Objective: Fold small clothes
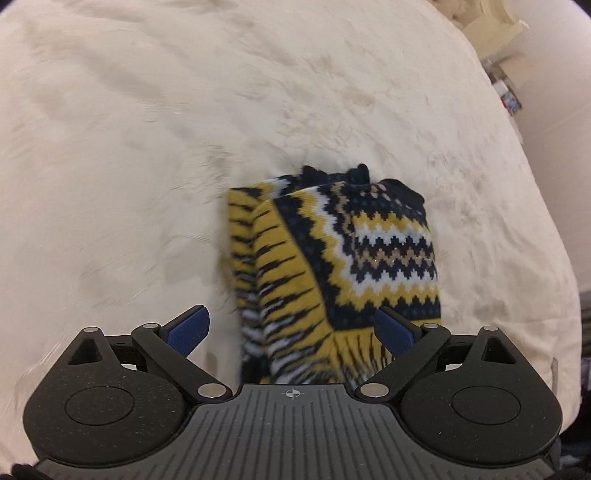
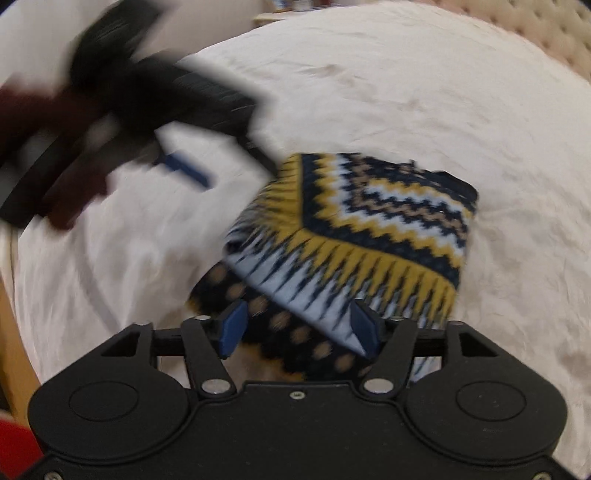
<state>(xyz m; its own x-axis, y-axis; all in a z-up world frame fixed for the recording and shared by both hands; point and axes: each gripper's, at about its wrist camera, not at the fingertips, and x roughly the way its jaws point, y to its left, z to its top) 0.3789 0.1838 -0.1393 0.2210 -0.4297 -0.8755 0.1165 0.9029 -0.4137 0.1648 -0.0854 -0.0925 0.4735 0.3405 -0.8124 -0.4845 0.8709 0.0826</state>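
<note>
A folded knit garment (image 1: 332,266) with navy, yellow, white and tan zigzag bands lies on the cream bedspread (image 1: 129,147). My left gripper (image 1: 291,332) hovers over its near end, open, its blue pads wide apart and touching nothing. In the right wrist view the same garment (image 2: 362,229) lies ahead, with a navy layer dotted in tan (image 2: 288,332) showing under it. My right gripper (image 2: 298,328) is open above that near edge, pads apart on either side of the cloth. The left tool shows blurred at upper left, one blue finger (image 2: 184,168) visible.
The bedspread (image 2: 424,92) spreads wide around the garment. A tufted headboard (image 2: 554,33) is at the far right. Shelf clutter (image 1: 506,77) stands beyond the bed's edge. A dark red gloved hand (image 2: 74,110) holds the left tool. Wood (image 2: 11,332) runs along the left edge.
</note>
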